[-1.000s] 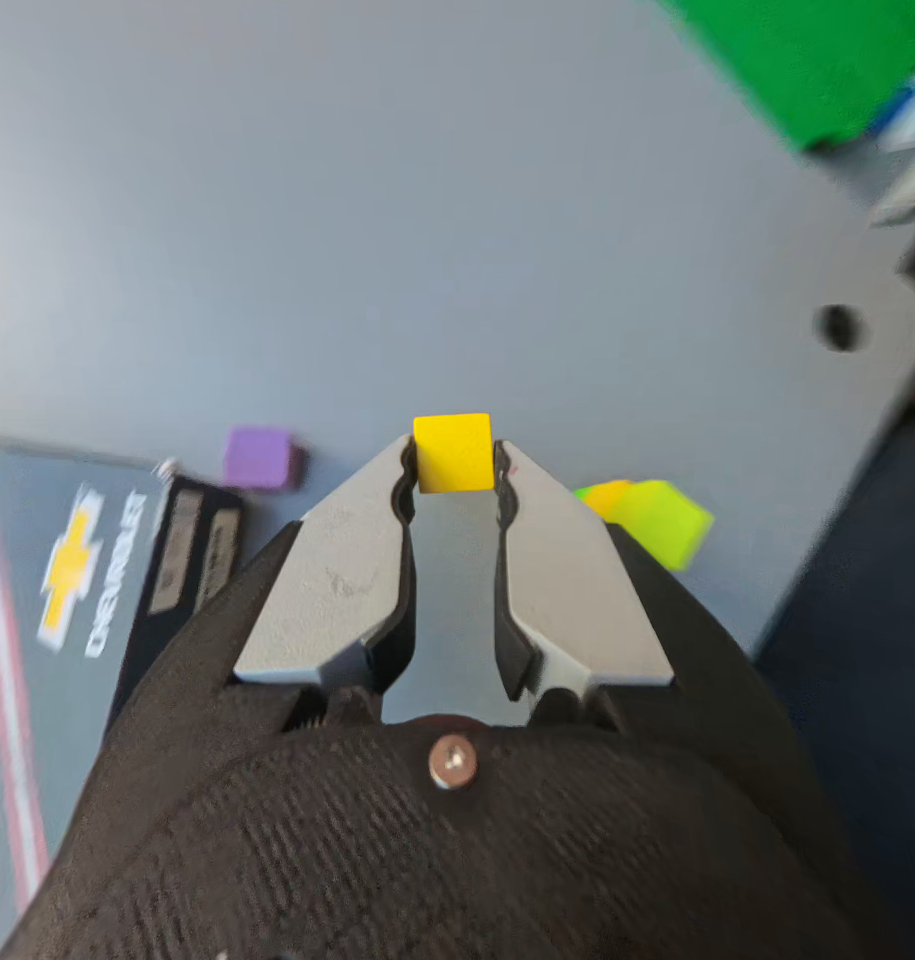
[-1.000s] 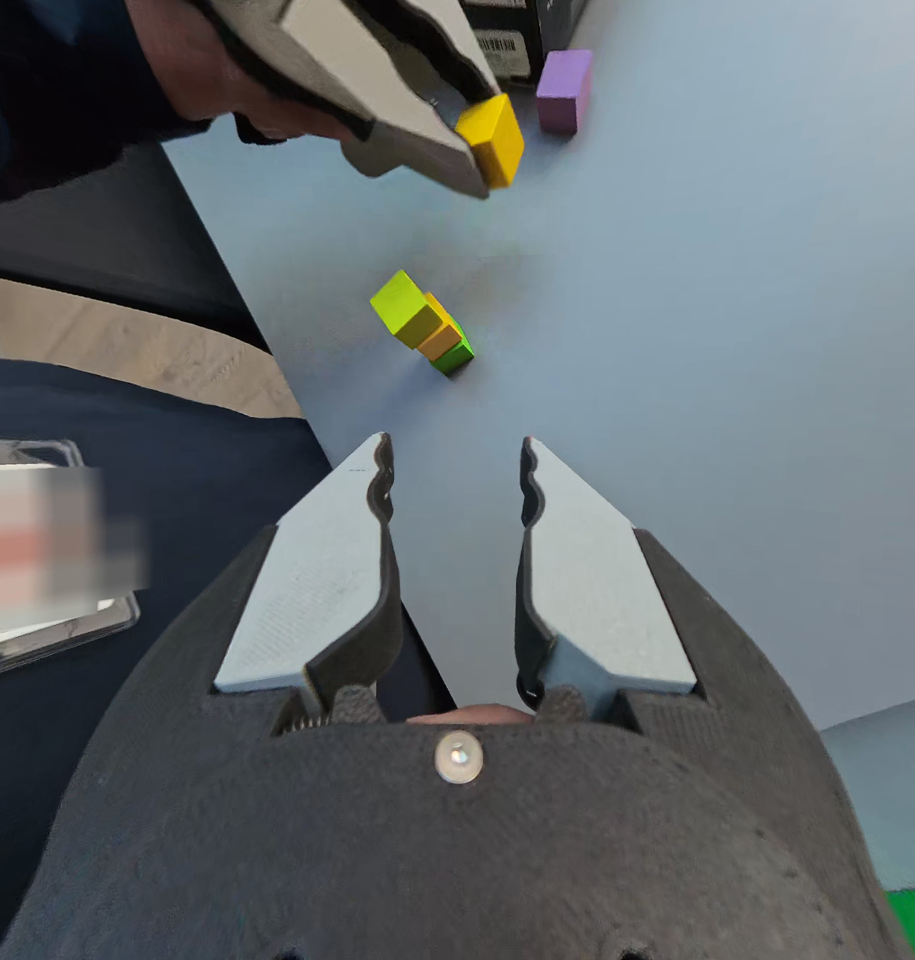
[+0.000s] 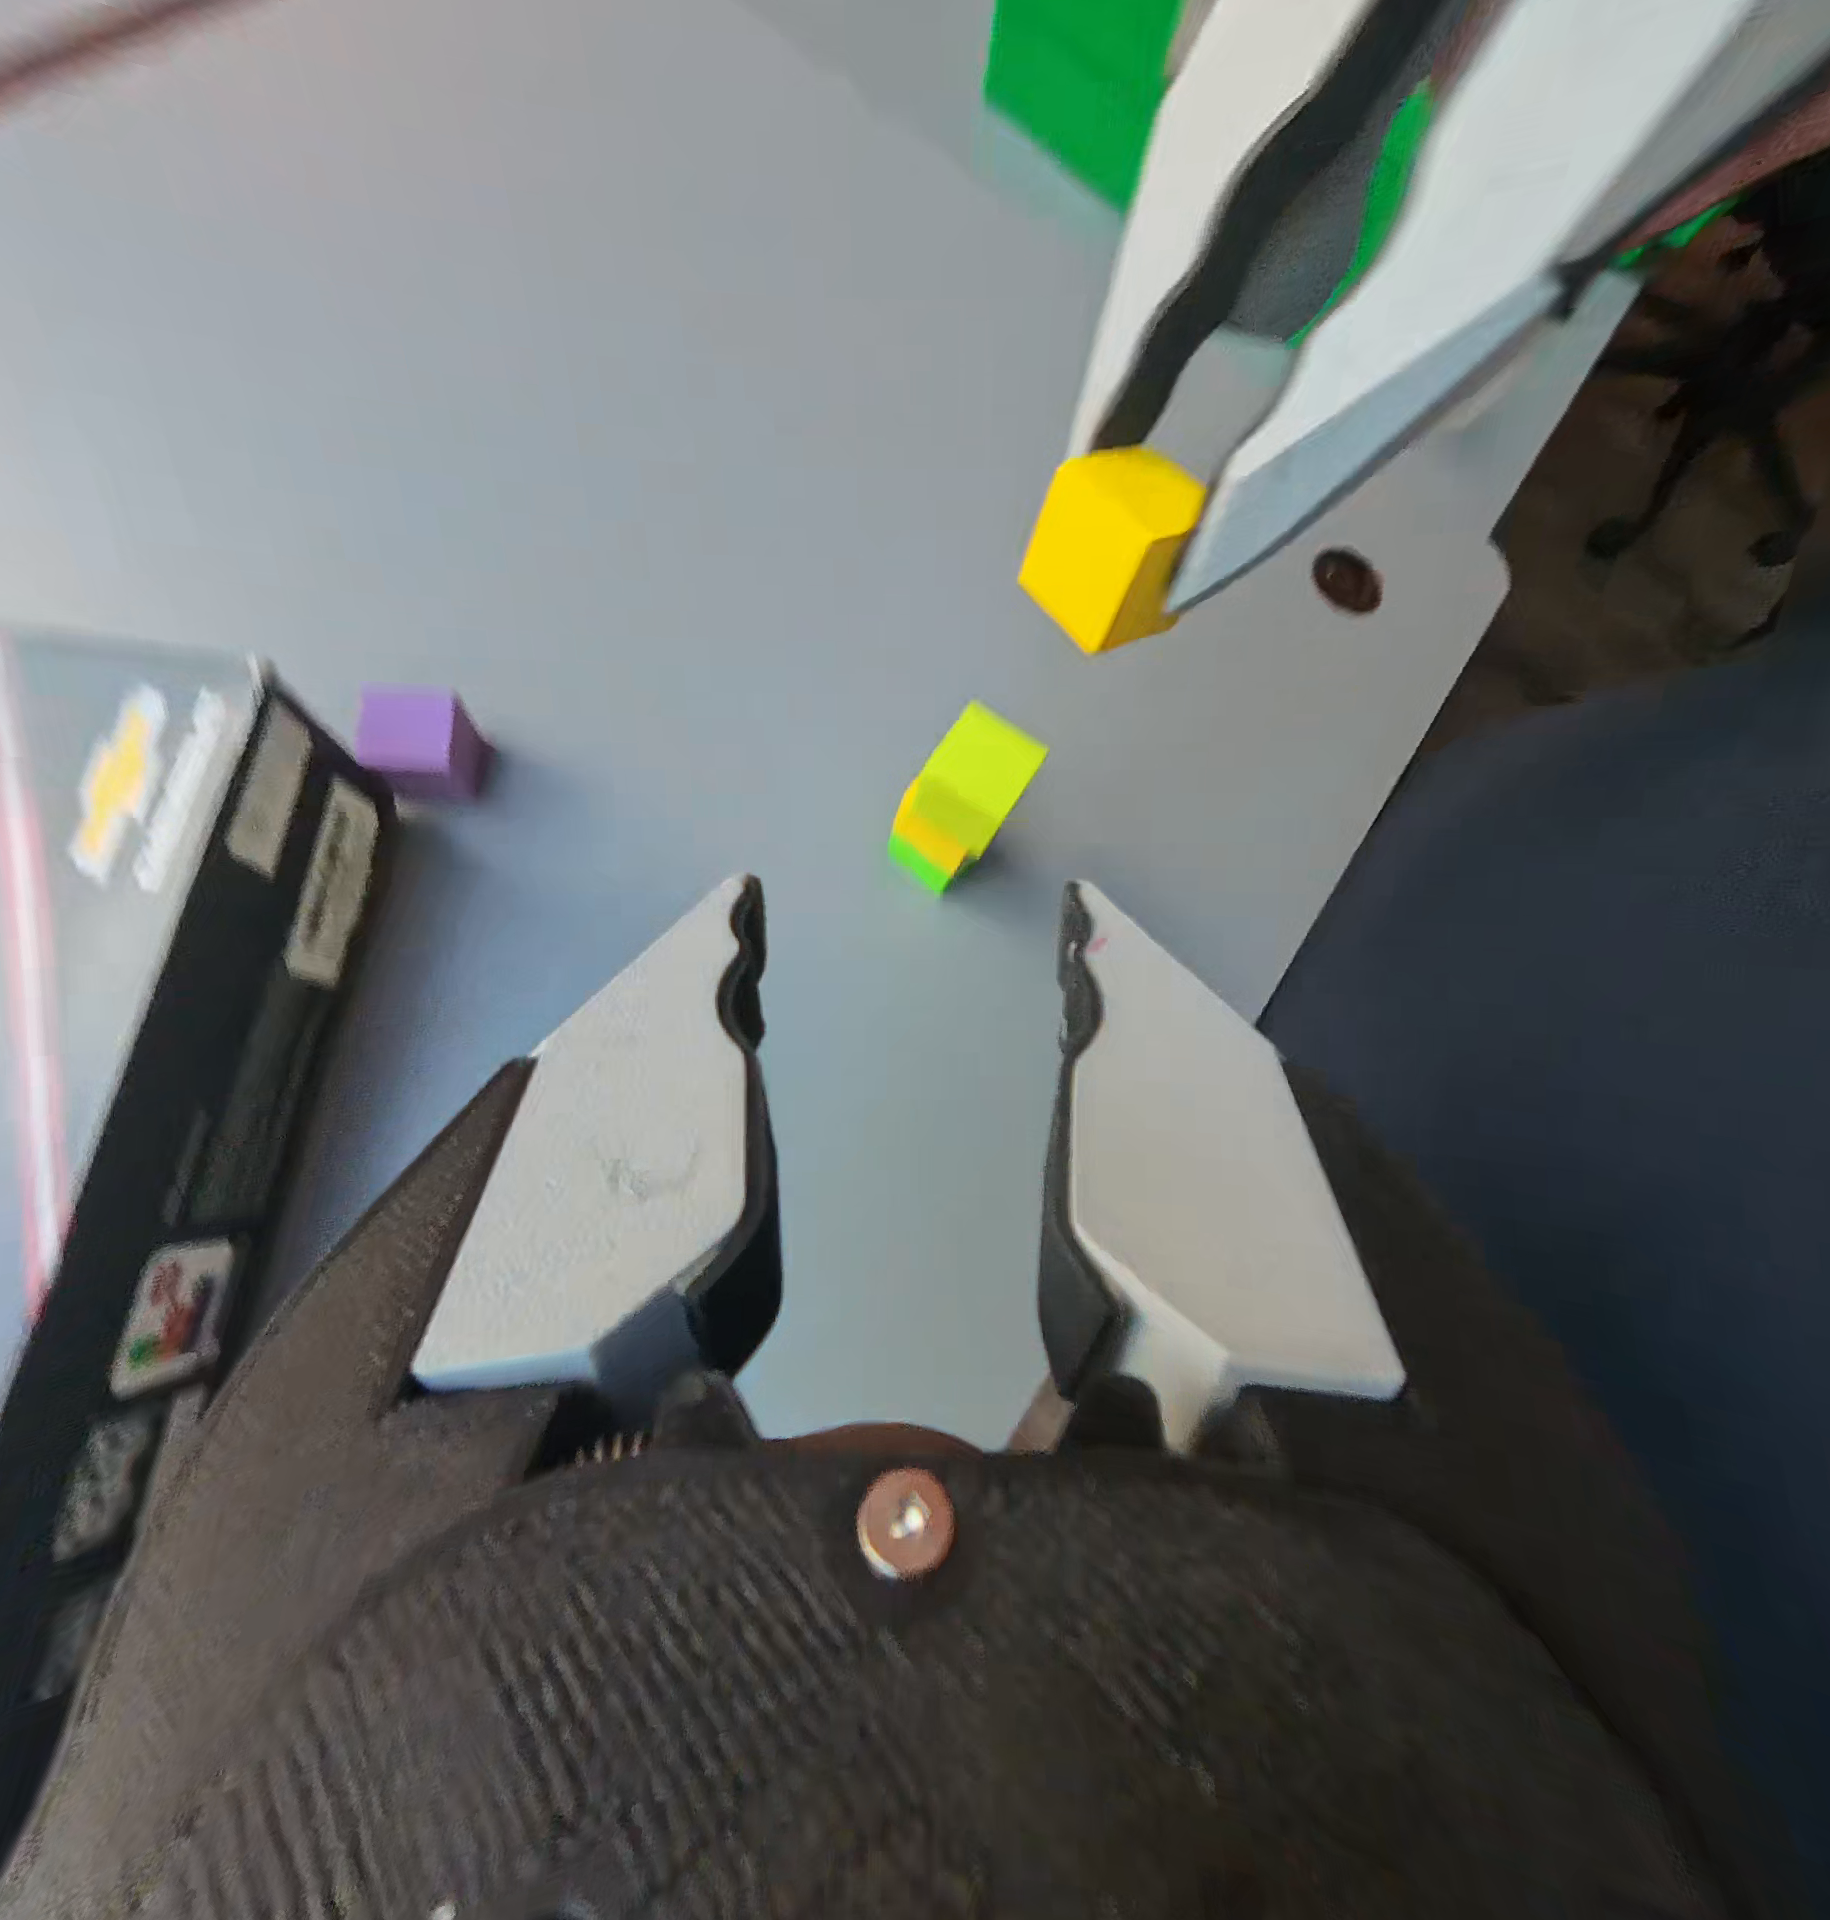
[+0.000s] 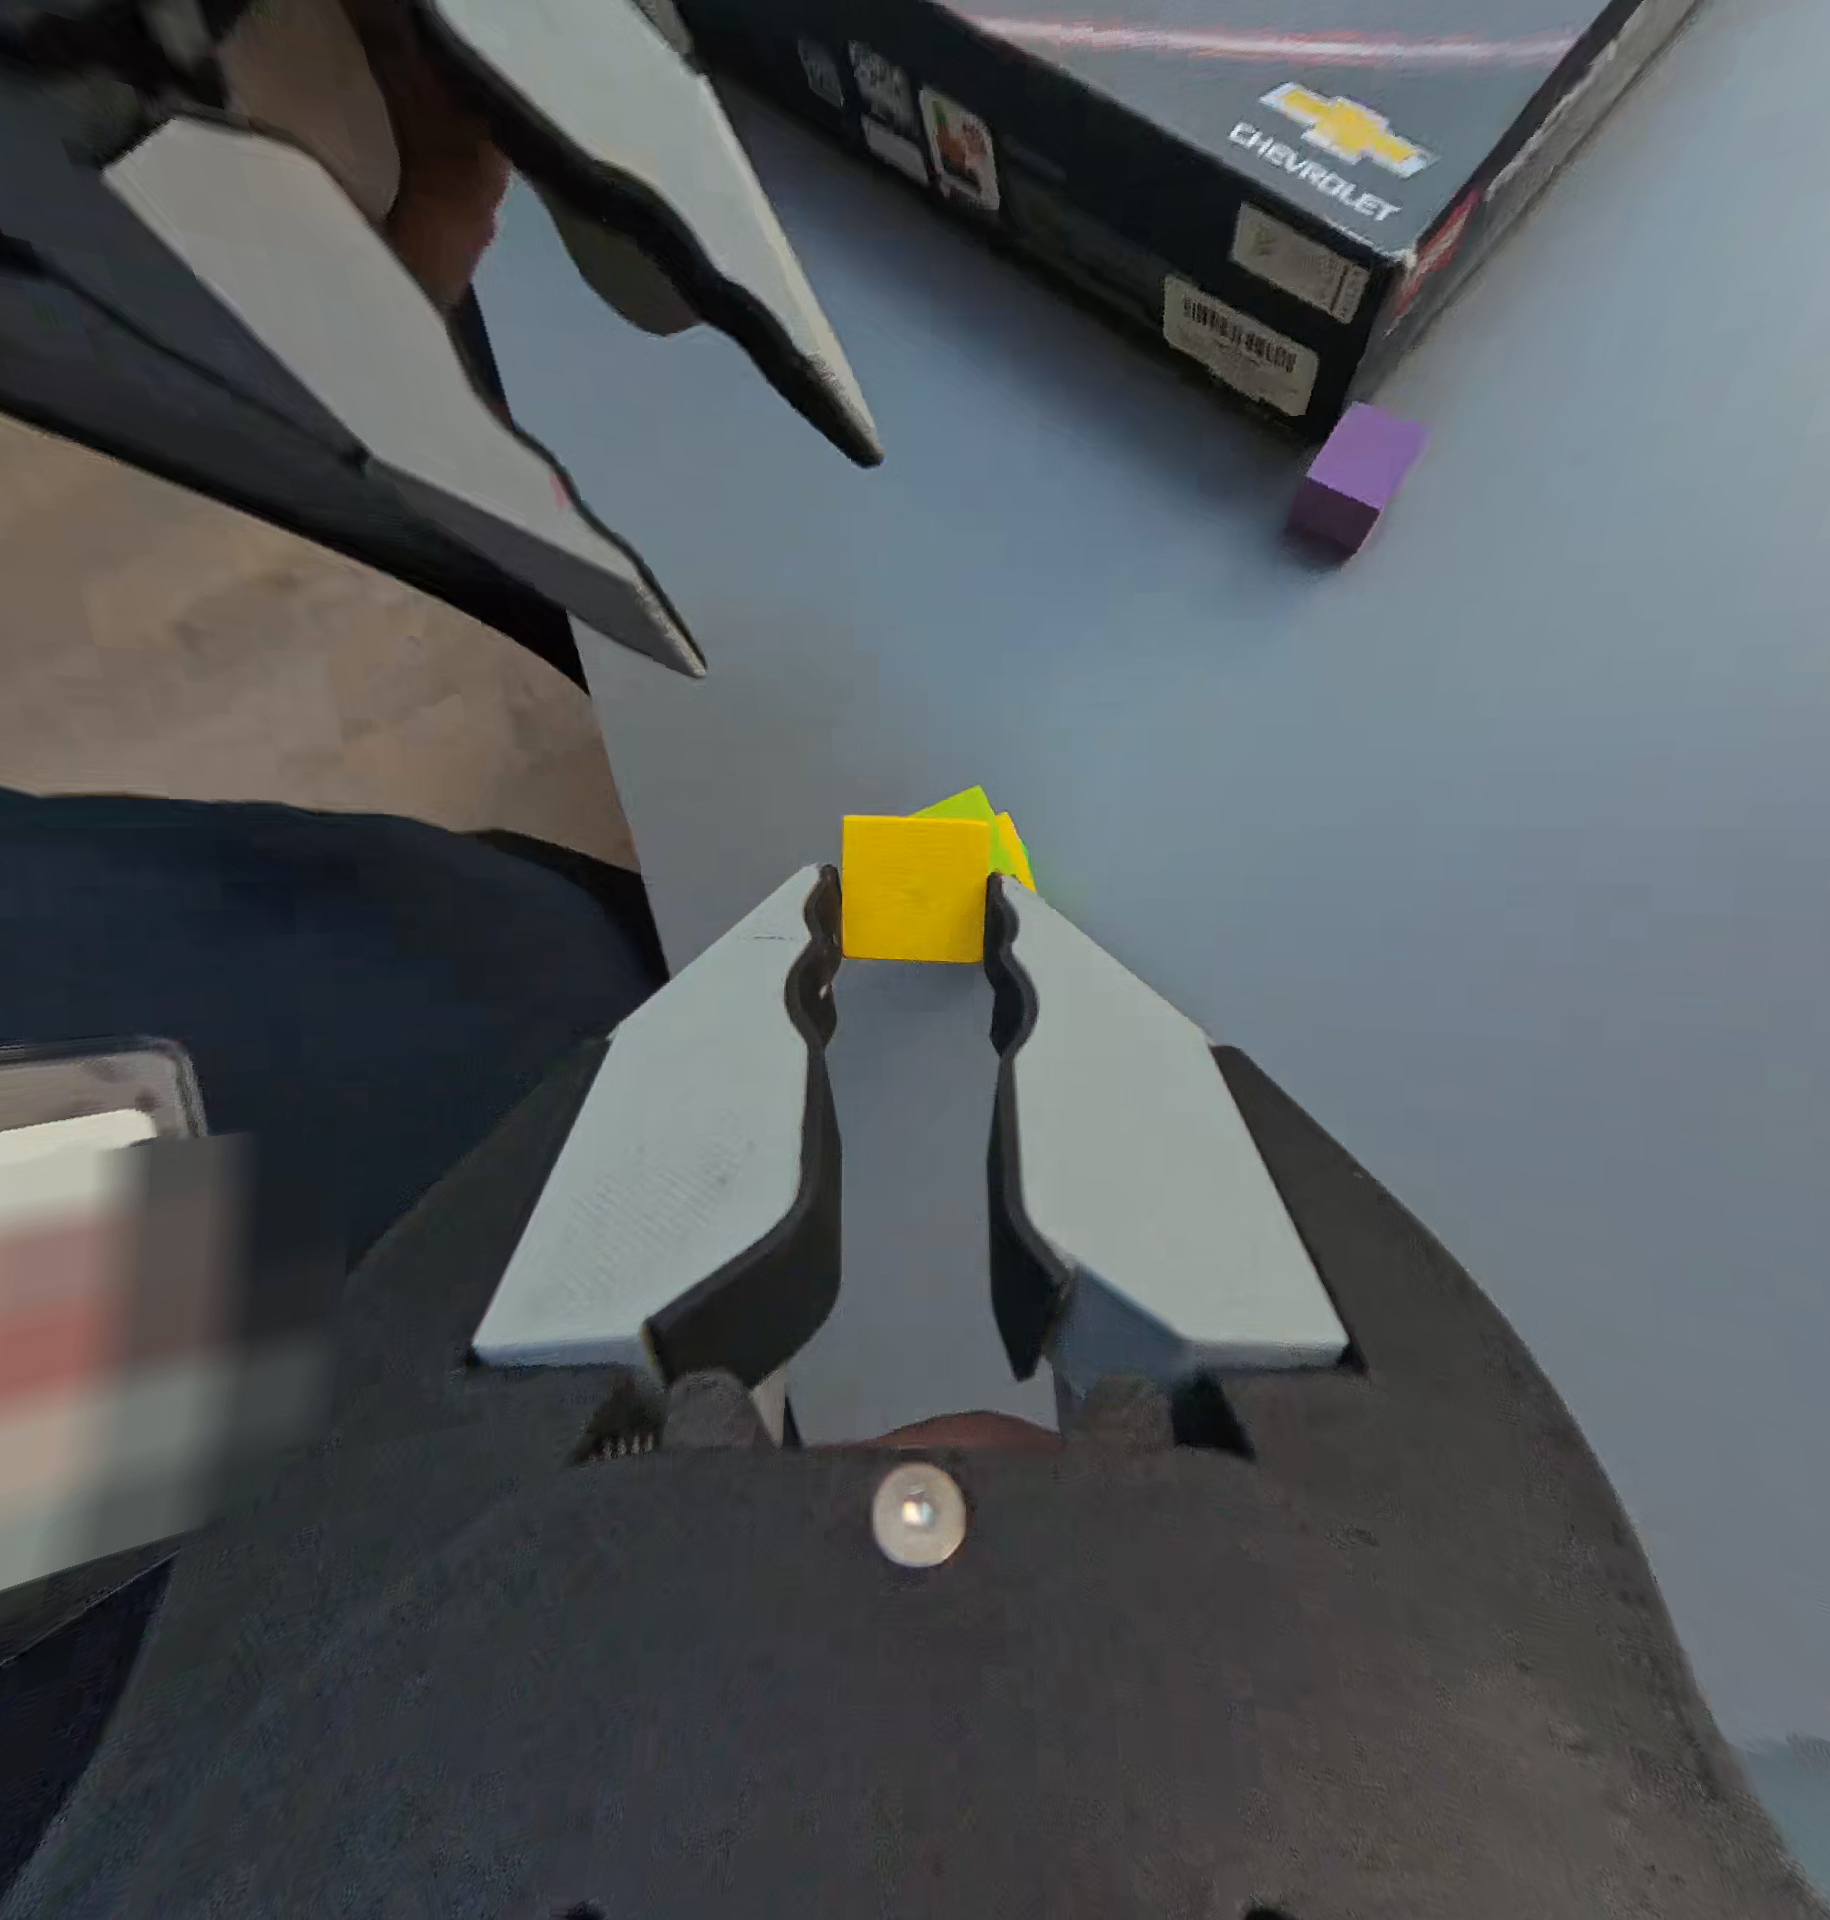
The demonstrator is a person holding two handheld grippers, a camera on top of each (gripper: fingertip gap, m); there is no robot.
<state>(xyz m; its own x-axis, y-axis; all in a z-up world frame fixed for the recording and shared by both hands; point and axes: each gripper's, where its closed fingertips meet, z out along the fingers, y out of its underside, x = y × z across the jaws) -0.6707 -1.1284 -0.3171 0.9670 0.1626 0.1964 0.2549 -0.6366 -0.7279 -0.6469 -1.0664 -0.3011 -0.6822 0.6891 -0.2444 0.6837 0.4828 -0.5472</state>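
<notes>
My right gripper (image 4: pixel 913 894) is shut on a yellow cube (image 4: pixel 916 888), held above the grey table; both pads press its sides. The left wrist view shows that cube (image 3: pixel 1108 545) at the right gripper's fingertips. My left gripper (image 3: pixel 911 914) is open and empty, above the table. Just beyond it stands a small stack (image 3: pixel 958 816): a lime cube on an orange cube on a green cube. In the right wrist view the stack (image 4: pixel 999 831) peeks out behind the held cube. The left gripper's fingers (image 4: pixel 537 488) show at the upper left there.
A purple cube (image 3: pixel 423 743) (image 4: pixel 1358 483) lies beside a black box (image 3: pixel 152 987) (image 4: pixel 1254 156). A green block (image 3: pixel 1077 94) stands at the far side. The table edge (image 3: pixel 1410 748) with a small hole (image 3: pixel 1347 582) runs at the right; a dark-clothed person sits beyond it. The grippers' ends are close to 8 cm from one another.
The yellow cube passed from my left gripper to my right. The left jaws opened and drew back; the right jaws closed on the cube.
</notes>
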